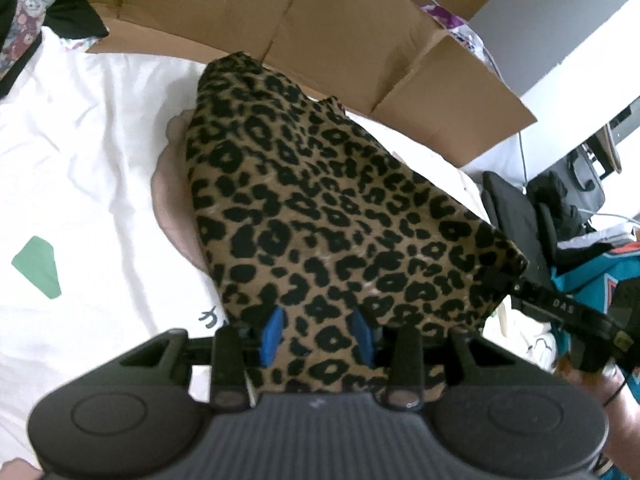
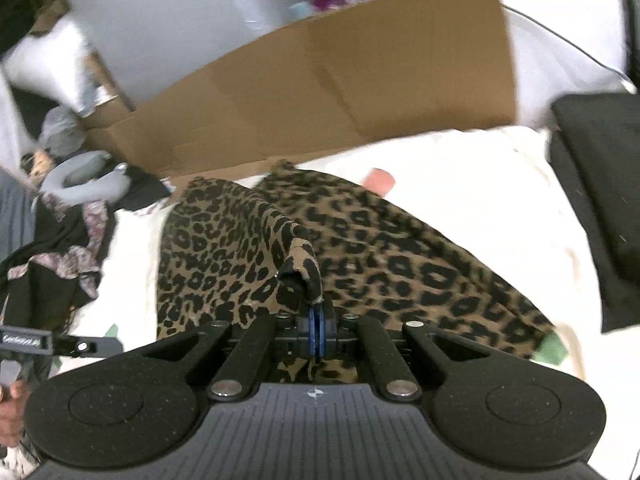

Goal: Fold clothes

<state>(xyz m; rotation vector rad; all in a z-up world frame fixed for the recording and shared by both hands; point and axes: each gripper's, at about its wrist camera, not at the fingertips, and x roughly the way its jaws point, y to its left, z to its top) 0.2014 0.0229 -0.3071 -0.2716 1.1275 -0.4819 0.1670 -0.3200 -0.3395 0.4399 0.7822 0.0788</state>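
The right gripper (image 2: 316, 330) has its jaws pinched tight on a folded edge of the leopard-print garment (image 2: 360, 248), which rises just ahead of them and spreads out beyond. The left gripper (image 1: 318, 334) stands part open, pads apart, the same garment (image 1: 320, 208) lying between and beyond them over white bedding (image 1: 88, 152), a cardboard box (image 1: 340, 36) further off.

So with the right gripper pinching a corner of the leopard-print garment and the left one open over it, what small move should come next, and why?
Probably carry the pinched corner on across and lay it down. The right gripper is shut on a raised corner of the leopard-print garment, which lies part-folded on the white sheet. The left gripper stands open over the cloth, so it holds nothing.
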